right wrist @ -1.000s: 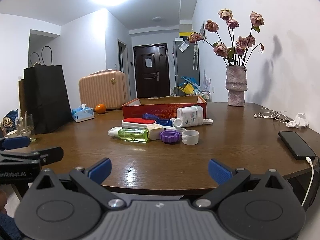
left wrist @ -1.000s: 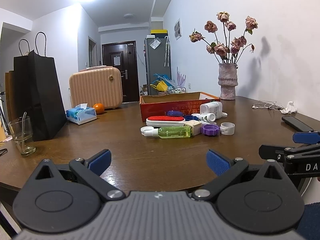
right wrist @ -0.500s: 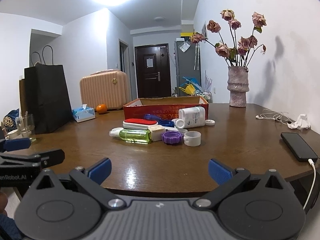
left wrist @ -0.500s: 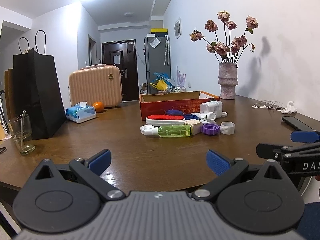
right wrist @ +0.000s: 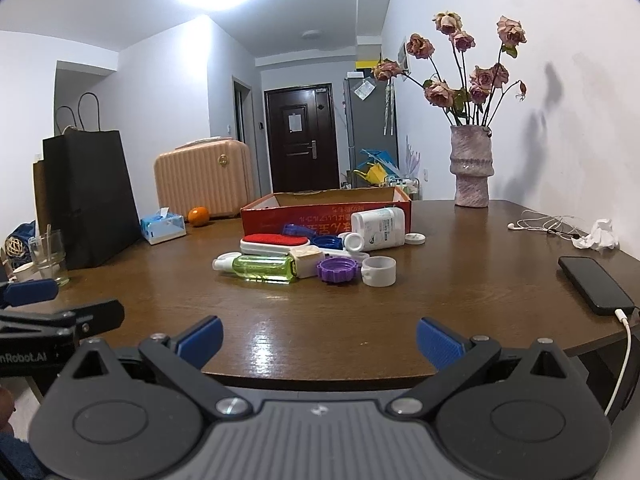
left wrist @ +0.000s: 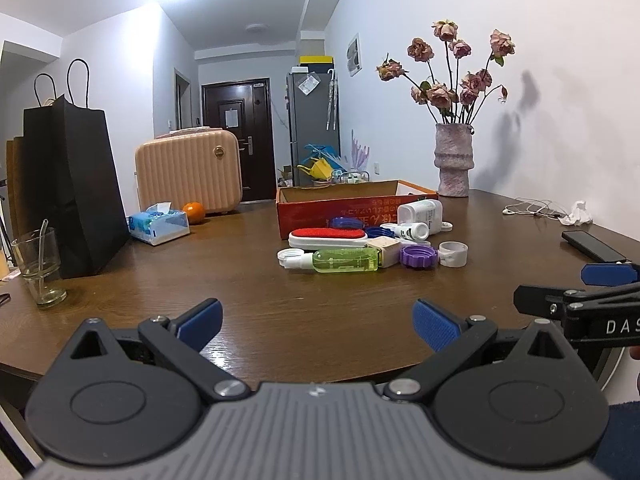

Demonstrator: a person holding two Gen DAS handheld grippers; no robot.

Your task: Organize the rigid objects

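Black grippers (left wrist: 316,322) (right wrist: 318,338), blue ribbed pads (silver screws)

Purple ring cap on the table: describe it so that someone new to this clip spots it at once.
Find the red cardboard box mid-table; a cluster of small items lies in front of it. At the cluster's near edge, the purple ring cap sits between the green bottle and a white ring cap. Only it is purple, with a notched rim.

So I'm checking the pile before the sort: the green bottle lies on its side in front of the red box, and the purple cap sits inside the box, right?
Not quite. The purple cap sits on the table beside the green bottle, outside the red box, as the right wrist view shows.
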